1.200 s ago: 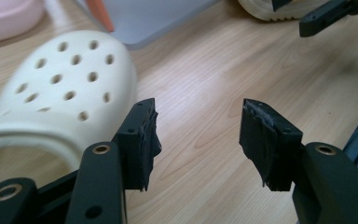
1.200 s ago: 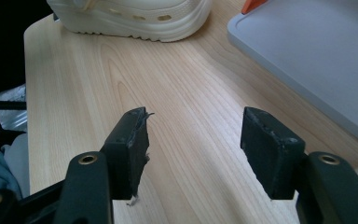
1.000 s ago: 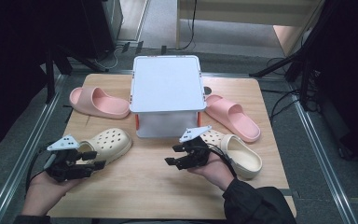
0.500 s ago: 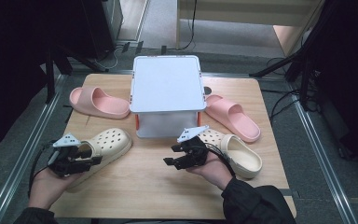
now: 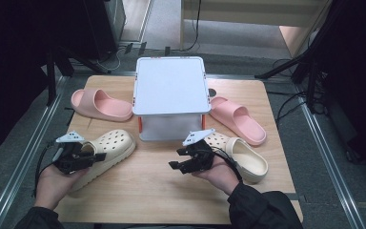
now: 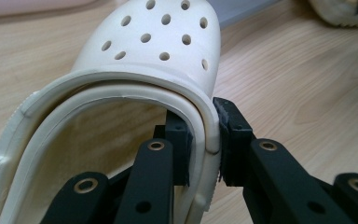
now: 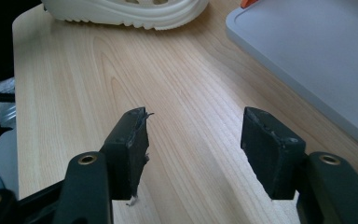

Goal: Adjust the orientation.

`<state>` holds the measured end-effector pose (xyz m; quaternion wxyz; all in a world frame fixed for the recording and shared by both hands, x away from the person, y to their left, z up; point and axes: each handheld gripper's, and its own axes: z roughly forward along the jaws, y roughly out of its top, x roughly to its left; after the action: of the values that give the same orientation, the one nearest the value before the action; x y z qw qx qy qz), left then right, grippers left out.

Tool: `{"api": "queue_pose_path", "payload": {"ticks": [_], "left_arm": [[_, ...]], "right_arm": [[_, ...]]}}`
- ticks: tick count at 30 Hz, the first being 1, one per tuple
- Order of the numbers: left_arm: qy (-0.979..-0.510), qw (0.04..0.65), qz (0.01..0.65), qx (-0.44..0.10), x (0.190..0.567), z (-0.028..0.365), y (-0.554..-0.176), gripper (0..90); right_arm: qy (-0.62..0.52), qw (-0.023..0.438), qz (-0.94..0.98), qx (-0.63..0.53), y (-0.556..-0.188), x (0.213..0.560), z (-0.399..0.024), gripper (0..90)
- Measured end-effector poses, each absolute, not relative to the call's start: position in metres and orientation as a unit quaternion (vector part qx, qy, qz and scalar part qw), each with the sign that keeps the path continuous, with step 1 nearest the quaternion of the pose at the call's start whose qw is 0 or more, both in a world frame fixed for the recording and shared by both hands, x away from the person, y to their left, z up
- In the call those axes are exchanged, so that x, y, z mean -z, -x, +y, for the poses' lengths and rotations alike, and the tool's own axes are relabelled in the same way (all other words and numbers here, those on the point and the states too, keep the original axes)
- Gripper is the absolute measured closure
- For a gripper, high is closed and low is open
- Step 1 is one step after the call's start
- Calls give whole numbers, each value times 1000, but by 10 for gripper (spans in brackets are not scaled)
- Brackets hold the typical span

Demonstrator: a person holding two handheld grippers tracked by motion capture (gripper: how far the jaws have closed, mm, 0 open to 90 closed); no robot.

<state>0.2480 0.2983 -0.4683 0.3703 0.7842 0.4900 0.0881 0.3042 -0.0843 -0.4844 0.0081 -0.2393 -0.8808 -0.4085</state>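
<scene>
Cream clog (image 6: pixel 158 60) rim was pinched by the just-closing left gripper (image 6: pixel 204 140); a thin wall grip risked slipping.

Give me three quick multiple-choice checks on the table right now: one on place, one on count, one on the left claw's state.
1. Where does the cream clog in the left claw lie relative to the white box?
A. to its front left
B. on top of it
C. behind it

2. How many pink slides are on the table?
A. one
B. two
C. four

3. What is the left claw doing?
A. hanging open over bare wood
B. clamped on the clog's rim
C. holding a pink slide

Answers: 1 A, the high view shows it there. 2 B, one slide left of the box, the other right. 3 B, the pads press the rim from both sides, having just closed.
</scene>
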Motion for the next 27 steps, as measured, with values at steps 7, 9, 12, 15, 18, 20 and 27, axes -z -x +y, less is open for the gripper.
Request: {"api": "queue_pose_path", "payload": {"ticks": [7, 9, 12, 15, 18, 20, 27], "left_arm": [[-793, 388, 464, -80, 453, 273, -243, 770], [-798, 386, 457, -75, 452, 264, -245, 769], [-807, 380, 446, -71, 451, 250, -247, 769], [-812, 379, 439, -62, 451, 237, -250, 768], [-821, 375, 427, -47, 452, 223, -256, 768], [-827, 372, 420, -44, 454, 213, -259, 769], [-844, 365, 393, -24, 459, 174, -269, 768]], "right_arm": [[244, 7, -878, 411, -304, 483, -87, 420], [242, 3, -878, 413, -303, 483, -88, 420], [244, 2, -876, 415, -301, 483, -91, 420], [250, -2, -873, 419, -298, 481, -95, 421], [255, -6, -869, 424, -297, 480, -100, 424], [261, -9, -866, 426, -296, 479, -104, 427], [274, -21, -860, 429, -291, 478, -114, 428]]}}
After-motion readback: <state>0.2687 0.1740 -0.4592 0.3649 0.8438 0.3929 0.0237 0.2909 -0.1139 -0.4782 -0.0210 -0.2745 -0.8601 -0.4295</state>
